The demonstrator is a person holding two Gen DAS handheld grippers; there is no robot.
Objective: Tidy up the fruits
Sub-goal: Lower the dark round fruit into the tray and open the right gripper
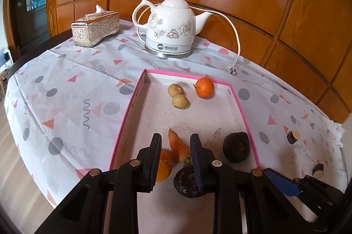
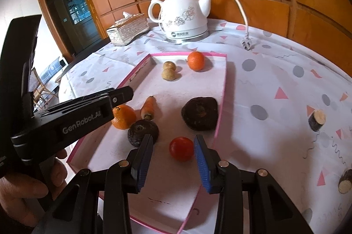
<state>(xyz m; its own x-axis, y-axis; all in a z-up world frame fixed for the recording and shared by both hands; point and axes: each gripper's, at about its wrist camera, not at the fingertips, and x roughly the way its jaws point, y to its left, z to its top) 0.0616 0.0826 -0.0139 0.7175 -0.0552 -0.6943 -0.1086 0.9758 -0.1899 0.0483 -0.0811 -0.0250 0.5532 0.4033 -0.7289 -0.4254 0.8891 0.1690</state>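
Legible marking: white lettering "GenRobot.AI" on the side of the left gripper (image 2: pixel 123 94) body, seen in the right wrist view, left of and beyond the right jaws.

Kettle (image 1: pixel 170 25): a round logo followed by a short row of characters sits on the lower band of the body, far beyond the jaws in both views. The characters are too small and blurred to read.

No other text, numbers or signs can be read.
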